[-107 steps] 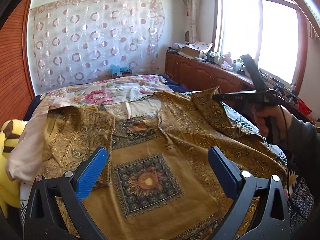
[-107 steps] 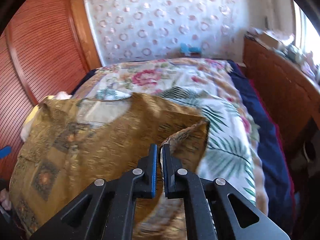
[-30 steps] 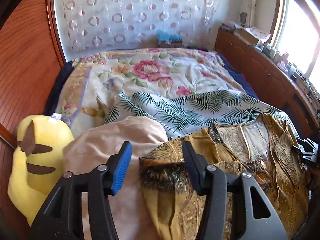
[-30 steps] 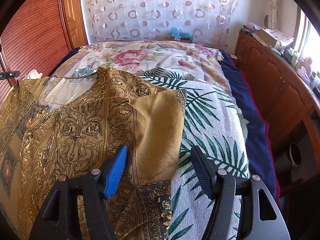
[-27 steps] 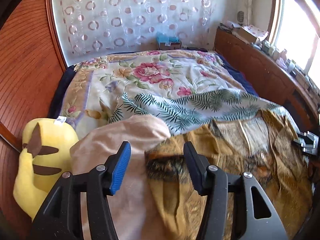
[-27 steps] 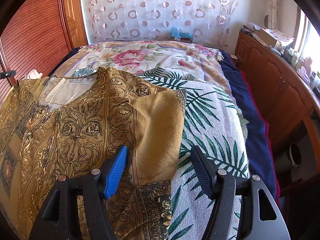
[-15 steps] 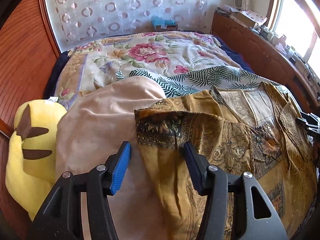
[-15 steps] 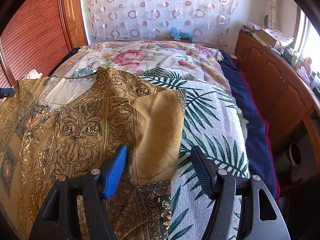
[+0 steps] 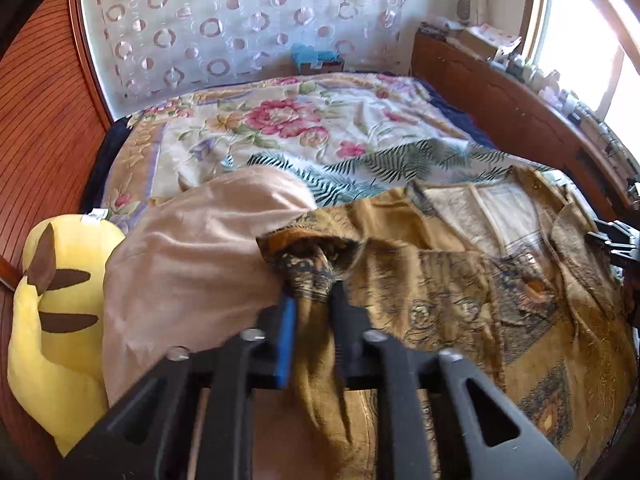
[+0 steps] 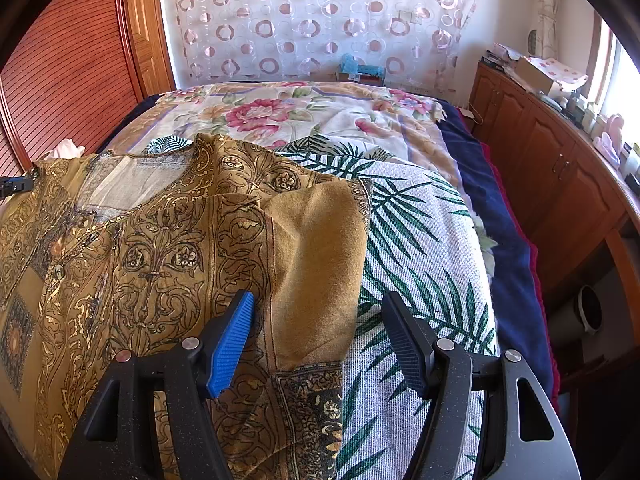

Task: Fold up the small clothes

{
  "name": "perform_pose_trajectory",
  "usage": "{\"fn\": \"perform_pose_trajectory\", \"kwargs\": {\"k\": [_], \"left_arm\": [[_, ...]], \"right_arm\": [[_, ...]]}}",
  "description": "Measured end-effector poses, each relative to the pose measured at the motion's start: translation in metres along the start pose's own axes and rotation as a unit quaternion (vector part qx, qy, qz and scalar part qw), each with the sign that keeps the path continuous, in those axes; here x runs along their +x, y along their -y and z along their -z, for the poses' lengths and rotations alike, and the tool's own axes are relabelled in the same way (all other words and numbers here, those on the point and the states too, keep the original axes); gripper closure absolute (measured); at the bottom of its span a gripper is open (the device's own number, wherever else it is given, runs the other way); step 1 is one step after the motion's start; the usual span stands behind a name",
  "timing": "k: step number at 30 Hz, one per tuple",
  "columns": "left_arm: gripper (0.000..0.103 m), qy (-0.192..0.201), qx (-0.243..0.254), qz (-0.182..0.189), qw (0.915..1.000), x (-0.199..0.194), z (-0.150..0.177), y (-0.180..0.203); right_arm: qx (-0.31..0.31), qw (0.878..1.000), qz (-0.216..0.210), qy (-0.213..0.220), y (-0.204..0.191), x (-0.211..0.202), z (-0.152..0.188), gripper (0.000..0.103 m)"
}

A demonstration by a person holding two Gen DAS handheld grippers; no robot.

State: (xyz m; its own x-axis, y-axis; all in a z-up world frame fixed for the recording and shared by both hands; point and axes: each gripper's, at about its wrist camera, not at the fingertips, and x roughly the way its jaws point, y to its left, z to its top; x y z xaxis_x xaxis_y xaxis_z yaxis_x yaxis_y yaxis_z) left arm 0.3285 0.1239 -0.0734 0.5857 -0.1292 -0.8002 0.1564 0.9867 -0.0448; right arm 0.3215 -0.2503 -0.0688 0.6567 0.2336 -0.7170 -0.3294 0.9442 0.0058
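In the left wrist view, the left gripper (image 9: pixel 312 300) is pinching the bunched sleeve of the gold shirt (image 9: pixel 460 292), which is lying across the near right of the bed (image 9: pixel 320 128), beside a beige cloth (image 9: pixel 192 256) and a yellow toy (image 9: pixel 52 300). In the right wrist view, the right gripper (image 10: pixel 320 328) is hovering with fingers spread over the shirt's (image 10: pixel 160 248) folded sleeve, gripping nothing.

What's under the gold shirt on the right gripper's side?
The palm-leaf blanket shows beside the gold shirt and runs under its folded sleeve; whatever lies beneath the rest is covered.
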Motion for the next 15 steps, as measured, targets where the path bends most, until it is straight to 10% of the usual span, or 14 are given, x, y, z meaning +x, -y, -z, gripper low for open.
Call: {"fn": "perform_pose_trajectory", "kwargs": {"k": [15], "left_arm": [[0.095, 0.011, 0.007, 0.0, 0.9999, -0.007, -0.006, 0.007]], "right_arm": [[-0.001, 1.0, 0.0, -0.006, 0.019, 0.011, -0.022, 0.035]]}}
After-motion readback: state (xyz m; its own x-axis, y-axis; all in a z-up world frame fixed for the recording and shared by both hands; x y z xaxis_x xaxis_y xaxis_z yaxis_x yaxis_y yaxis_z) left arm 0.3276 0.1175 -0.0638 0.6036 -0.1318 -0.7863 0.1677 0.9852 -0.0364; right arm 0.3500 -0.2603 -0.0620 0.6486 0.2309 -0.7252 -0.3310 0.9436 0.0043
